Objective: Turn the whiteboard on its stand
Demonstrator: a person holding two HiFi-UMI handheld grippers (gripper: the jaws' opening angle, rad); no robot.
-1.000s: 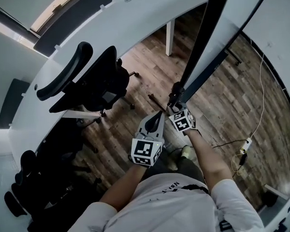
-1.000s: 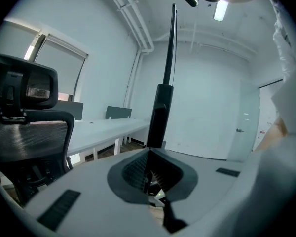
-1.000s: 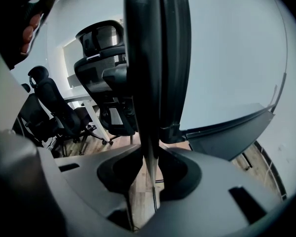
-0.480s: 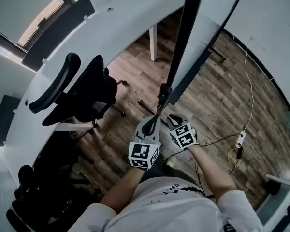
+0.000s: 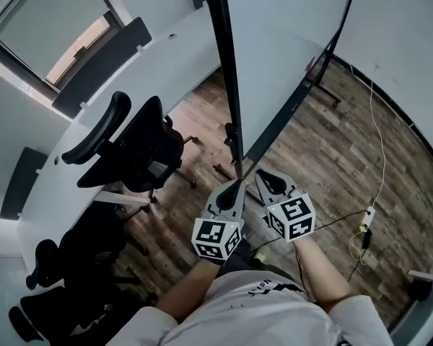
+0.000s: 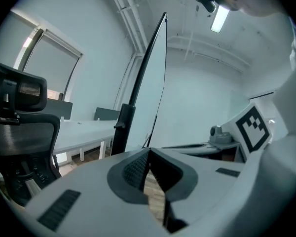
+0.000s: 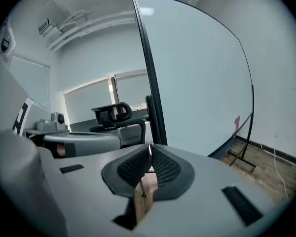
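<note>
1. Tongs both pinched shut and empty: left gripper [image 5: 237,184] just beside right gripper [image 5: 259,174], whose jaws have just been closing.
2. Whiteboard [image 5: 289,56] rises at twelve o'clock, its black stand post [image 5: 227,71] nearest the tips.
3. Office chair [image 5: 133,146] at ten o'clock; power strip [image 5: 366,215] at three.

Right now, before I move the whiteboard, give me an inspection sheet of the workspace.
Surface: wood floor.
Job's things: whiteboard upright on its stand, seen edge-on.
Clutter: office chairs close to the board's left.
Grippers: left gripper jaws shut, empty; right gripper jaws have just been closing, tips together, nothing between them; neither holds the board.
Cables: white cable running to a power strip on the floor at right.
Surroundings: white desk; window.
</note>
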